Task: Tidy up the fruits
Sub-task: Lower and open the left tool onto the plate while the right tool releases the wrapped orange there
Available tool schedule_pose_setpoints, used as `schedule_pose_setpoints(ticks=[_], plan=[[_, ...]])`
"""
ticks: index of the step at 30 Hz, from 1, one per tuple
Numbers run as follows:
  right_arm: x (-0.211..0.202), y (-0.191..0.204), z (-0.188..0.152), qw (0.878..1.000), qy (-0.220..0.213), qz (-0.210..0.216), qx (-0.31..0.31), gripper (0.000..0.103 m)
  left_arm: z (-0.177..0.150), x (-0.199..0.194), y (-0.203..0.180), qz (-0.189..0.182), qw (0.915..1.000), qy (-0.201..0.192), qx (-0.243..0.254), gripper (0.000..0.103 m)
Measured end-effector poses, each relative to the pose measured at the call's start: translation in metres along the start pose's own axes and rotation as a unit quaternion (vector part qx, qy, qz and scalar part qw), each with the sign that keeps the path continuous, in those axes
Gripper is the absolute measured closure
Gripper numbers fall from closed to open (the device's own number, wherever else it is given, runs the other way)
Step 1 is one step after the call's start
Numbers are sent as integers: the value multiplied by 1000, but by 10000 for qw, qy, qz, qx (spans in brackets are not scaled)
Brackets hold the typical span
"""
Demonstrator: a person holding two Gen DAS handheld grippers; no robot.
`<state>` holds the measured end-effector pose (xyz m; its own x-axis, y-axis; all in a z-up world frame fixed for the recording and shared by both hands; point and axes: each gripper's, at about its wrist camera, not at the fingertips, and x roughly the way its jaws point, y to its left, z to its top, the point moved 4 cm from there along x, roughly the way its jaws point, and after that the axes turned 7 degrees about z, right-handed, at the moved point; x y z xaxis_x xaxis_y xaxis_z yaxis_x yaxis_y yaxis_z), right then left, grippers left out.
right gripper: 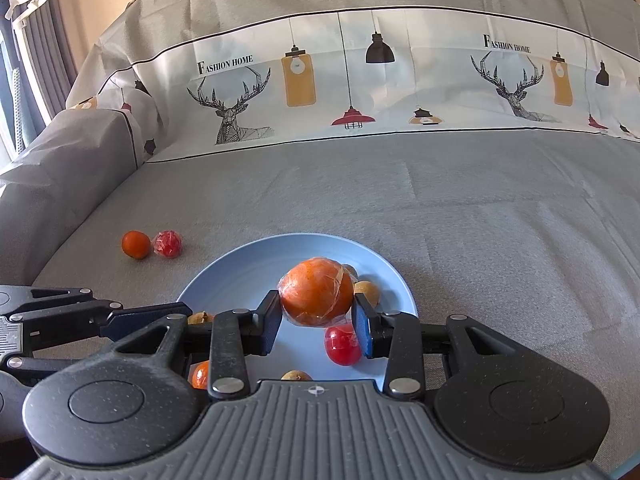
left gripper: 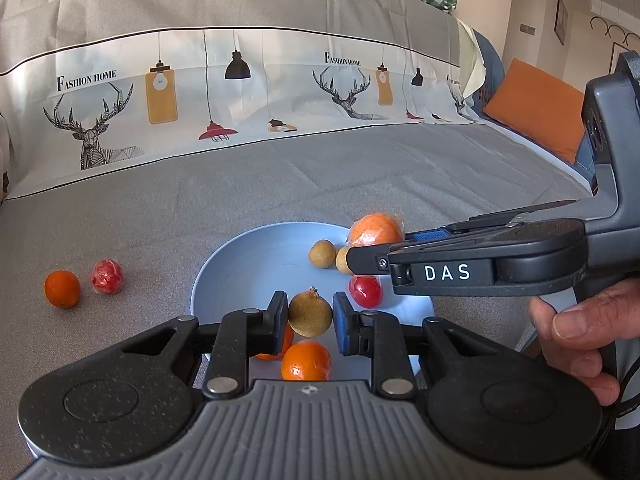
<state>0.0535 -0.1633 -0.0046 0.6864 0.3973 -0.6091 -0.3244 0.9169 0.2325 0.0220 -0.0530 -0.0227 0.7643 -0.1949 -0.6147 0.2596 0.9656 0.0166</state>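
A light blue plate (left gripper: 248, 256) (right gripper: 240, 272) lies on the grey sofa cover. Over its near side my left gripper (left gripper: 310, 316) is shut on a small brown round fruit (left gripper: 310, 314). My right gripper (right gripper: 318, 320) (left gripper: 360, 258) is shut on a plastic-wrapped orange (right gripper: 316, 298) (left gripper: 374, 232) above the plate's right part. In the plate lie two small brown fruits (left gripper: 322, 253), a red wrapped fruit (left gripper: 365, 291) (right gripper: 342, 345) and two oranges (left gripper: 306, 362). Left of the plate on the cover sit an orange (left gripper: 62, 289) (right gripper: 136, 244) and a red wrapped fruit (left gripper: 107, 277) (right gripper: 168, 243).
The sofa back carries a printed cloth with deer and lamps (left gripper: 240, 92). An orange cushion (left gripper: 536, 108) lies at the far right. A hand (left gripper: 576, 344) holds the right gripper's handle. A covered armrest (right gripper: 68, 160) rises at the left.
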Motion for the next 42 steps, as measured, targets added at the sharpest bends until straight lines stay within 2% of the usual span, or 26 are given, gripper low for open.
schedule_pose_setpoints(ticks=[23,27,42], plan=[[0,2,0,10000,25,11,-24,63,6,-3,1,-9,10000,2,-48,76],[1,1,0,10000,51,-40,-8,57,6,-3,4,20,9999,15,-139,69],[-2,-3,0,9999,-46,-111,106,55,12,-7,26,244,9979,-107,-588,69]])
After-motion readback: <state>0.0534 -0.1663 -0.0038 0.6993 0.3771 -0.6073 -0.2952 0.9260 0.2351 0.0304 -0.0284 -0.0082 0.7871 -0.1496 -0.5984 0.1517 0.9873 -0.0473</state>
